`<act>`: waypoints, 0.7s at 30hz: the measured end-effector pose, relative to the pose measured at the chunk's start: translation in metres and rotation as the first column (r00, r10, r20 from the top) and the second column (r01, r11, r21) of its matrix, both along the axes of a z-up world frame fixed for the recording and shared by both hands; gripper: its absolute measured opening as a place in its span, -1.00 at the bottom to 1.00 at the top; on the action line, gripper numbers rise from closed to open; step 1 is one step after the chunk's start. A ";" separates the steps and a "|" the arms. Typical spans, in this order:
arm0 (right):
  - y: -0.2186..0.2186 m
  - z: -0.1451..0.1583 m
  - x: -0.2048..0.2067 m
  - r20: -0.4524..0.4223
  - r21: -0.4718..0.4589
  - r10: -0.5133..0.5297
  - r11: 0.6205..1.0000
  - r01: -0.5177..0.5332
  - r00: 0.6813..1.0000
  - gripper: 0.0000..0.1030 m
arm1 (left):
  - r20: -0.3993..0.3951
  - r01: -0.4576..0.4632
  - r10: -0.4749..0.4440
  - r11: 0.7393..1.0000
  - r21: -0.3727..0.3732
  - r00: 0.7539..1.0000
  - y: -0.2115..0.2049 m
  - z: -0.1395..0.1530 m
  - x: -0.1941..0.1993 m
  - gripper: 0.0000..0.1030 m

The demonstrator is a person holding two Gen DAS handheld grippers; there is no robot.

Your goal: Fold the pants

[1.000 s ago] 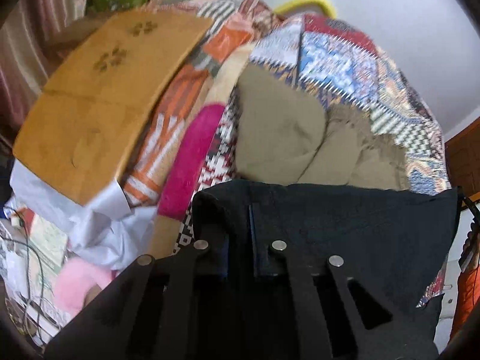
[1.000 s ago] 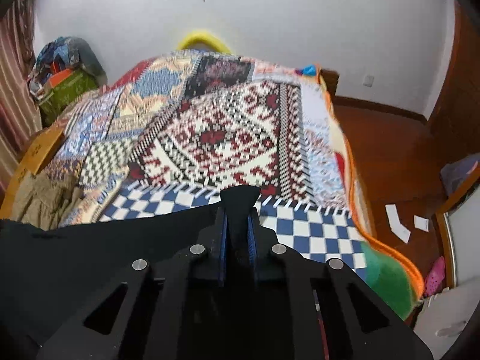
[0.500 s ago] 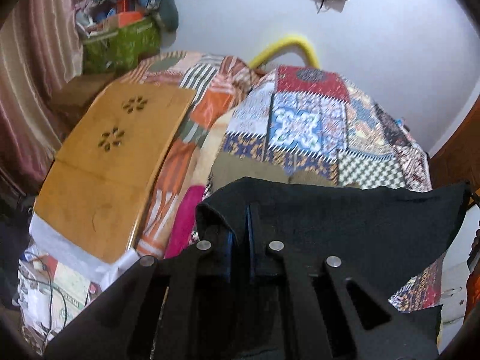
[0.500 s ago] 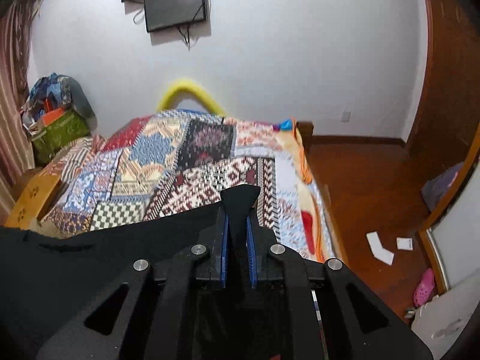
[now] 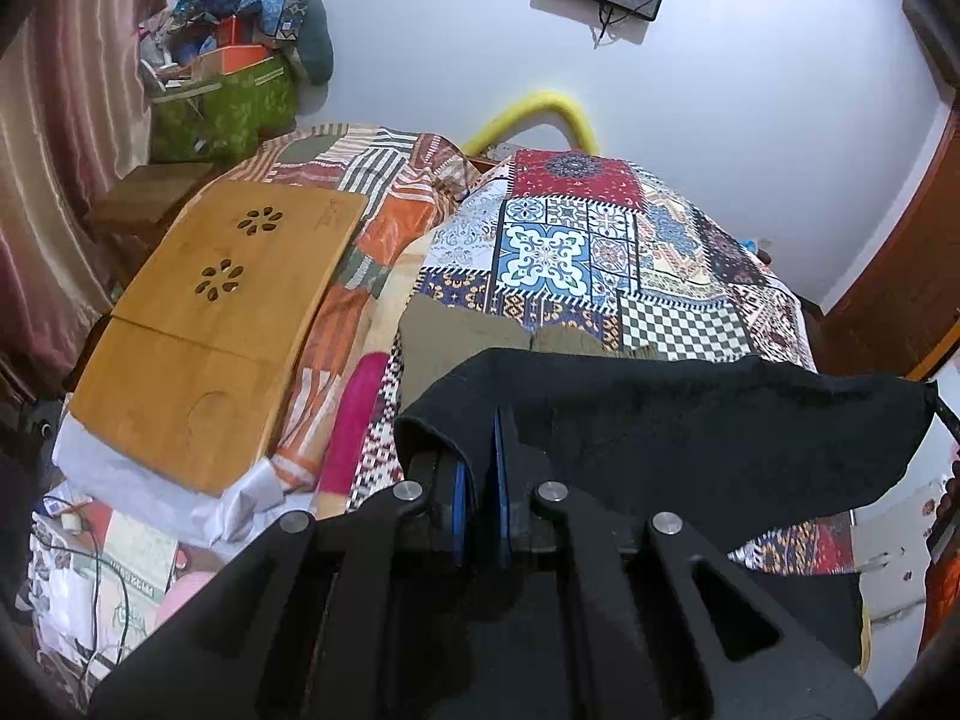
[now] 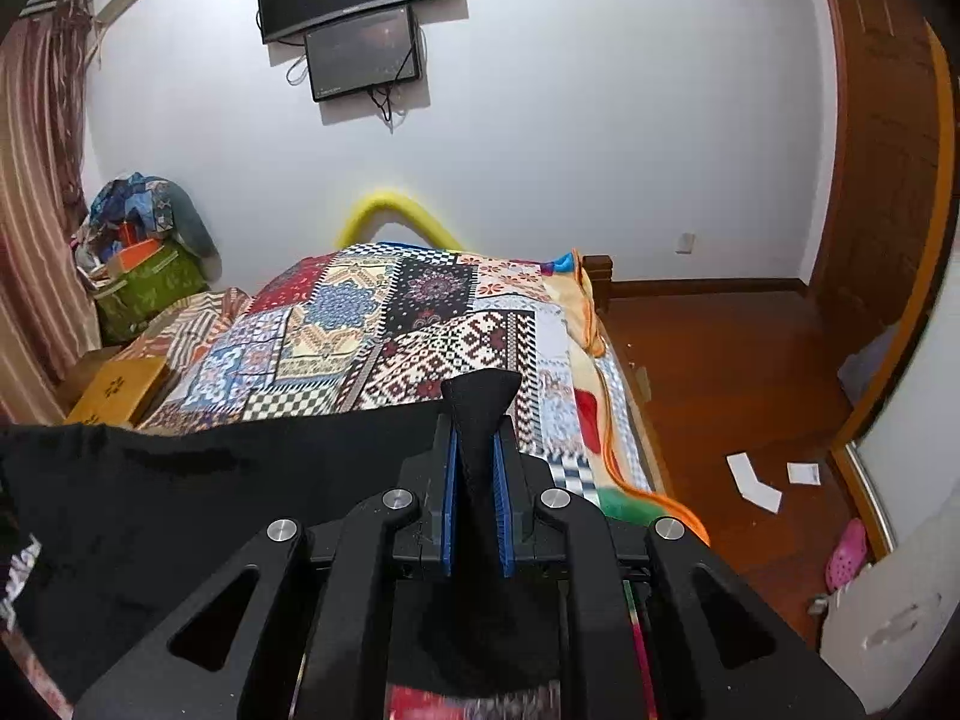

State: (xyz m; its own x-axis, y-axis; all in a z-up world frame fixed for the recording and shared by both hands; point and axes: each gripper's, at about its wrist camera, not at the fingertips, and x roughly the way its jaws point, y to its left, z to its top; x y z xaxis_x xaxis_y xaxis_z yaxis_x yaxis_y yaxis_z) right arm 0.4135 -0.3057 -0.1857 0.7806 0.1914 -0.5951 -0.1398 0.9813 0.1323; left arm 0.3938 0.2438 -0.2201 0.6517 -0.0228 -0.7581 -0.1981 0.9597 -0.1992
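The left claw (image 5: 480, 468) is closed on the edge of the black pants (image 5: 690, 420), with the cloth pinched between its blue pads (image 5: 459, 498) and folded over the left finger. From there the pants stretch to the right as a wide dark band, held up in the air above the bed (image 5: 600, 252), which is covered with a patchwork blanket. The right claw (image 6: 477, 462) is also closed on the black pants (image 6: 180, 492); a bunch of the cloth stands up between its blue pads (image 6: 447, 504) and sticks out past the fingertips, and the rest hangs to the left of the claw. Under the pants, on the bed, lies an olive-green garment (image 5: 456, 336), partly hidden by the black cloth. To the left of it a wooden lap tray (image 5: 222, 318) lies on the striped bedding. On the wall behind the bed two dark screens (image 6: 360, 18) are mounted, and a yellow curved tube (image 6: 390, 210) shows at the head of the bed.
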 end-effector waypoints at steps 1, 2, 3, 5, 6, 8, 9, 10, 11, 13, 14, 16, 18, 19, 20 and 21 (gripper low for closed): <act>-0.001 0.001 -0.006 -0.002 0.004 -0.001 1.000 0.001 1.000 -0.81 | 0.002 0.002 -0.002 1.000 -0.006 1.000 -0.001 0.001 -0.007 -0.86; -0.004 0.002 -0.017 -0.003 0.012 -0.002 1.000 0.002 1.000 -0.81 | 0.004 0.005 -0.005 1.000 -0.011 1.000 -0.002 0.002 -0.013 -0.86; -0.004 0.002 -0.024 -0.003 0.016 -0.003 1.000 0.003 1.000 -0.81 | 0.006 0.009 -0.009 1.000 -0.014 1.000 -0.003 0.004 -0.022 -0.86; -0.008 0.003 -0.042 -0.001 0.025 -0.010 1.000 0.010 1.000 -0.81 | 0.007 0.015 -0.015 1.000 -0.013 1.000 -0.004 0.005 -0.035 -0.86; -0.009 0.003 -0.048 -0.005 0.023 -0.010 1.000 0.010 1.000 -0.81 | 0.008 0.017 -0.017 1.000 -0.009 1.000 -0.005 0.005 -0.041 -0.86; -0.013 0.001 -0.065 -0.009 0.027 -0.012 1.000 0.013 1.000 -0.81 | 0.014 0.023 -0.022 1.000 -0.014 1.000 -0.007 0.004 -0.055 -0.86; -0.014 0.000 -0.072 -0.013 0.027 -0.013 1.000 0.014 1.000 -0.81 | 0.016 0.025 -0.025 1.000 -0.018 1.000 -0.007 0.004 -0.063 -0.86; -0.015 -0.001 -0.078 -0.018 0.029 -0.013 0.999 0.013 1.000 -0.81 | 0.015 0.027 -0.027 0.999 -0.019 1.000 -0.007 0.002 -0.070 -0.86; -0.016 -0.003 -0.083 -0.021 0.030 -0.013 0.999 0.013 1.000 -0.81 | 0.014 0.030 -0.030 0.999 -0.016 0.999 -0.008 0.001 -0.075 -0.86; -0.016 -0.006 -0.095 -0.030 0.028 -0.011 1.000 0.012 1.000 -0.81 | 0.012 0.039 -0.039 0.999 -0.001 0.999 -0.011 -0.001 -0.090 -0.86; -0.017 -0.008 -0.101 -0.032 0.026 -0.009 1.000 0.010 0.999 -0.81 | 0.011 0.041 -0.041 0.999 0.004 0.999 -0.012 -0.003 -0.097 -0.86; -0.019 -0.012 -0.111 -0.038 0.031 -0.011 0.999 0.012 0.999 -0.81 | 0.007 0.041 -0.041 0.999 0.006 0.999 -0.014 -0.006 -0.107 -0.86; -0.020 -0.016 -0.120 -0.049 0.047 -0.008 0.999 0.010 0.999 -0.81 | 0.000 0.041 -0.041 0.999 0.004 0.999 -0.014 -0.012 -0.118 -0.85; -0.020 -0.018 -0.124 -0.053 0.049 -0.007 0.999 0.010 0.999 -0.81 | -0.009 0.043 -0.043 0.999 0.005 0.999 -0.014 -0.016 -0.126 -0.85; -0.021 -0.021 -0.128 -0.056 0.049 -0.005 0.999 0.007 0.998 -0.81 | -0.016 0.043 -0.043 0.999 0.008 0.999 -0.014 -0.019 -0.131 -0.85; -0.022 -0.023 -0.134 -0.058 0.046 -0.003 0.999 0.006 0.998 -0.81 | -0.021 0.043 -0.043 0.999 0.010 0.999 -0.014 -0.023 -0.136 -0.85</act>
State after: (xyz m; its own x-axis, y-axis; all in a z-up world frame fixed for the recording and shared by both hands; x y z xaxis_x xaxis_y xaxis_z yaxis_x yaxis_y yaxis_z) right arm 0.2797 -0.3272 -0.2091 0.7457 0.2162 -0.6302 -0.1258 0.9746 0.1855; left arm 0.2580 0.2301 -0.2427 0.6346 -0.0425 -0.7717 -0.1604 0.9695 -0.1853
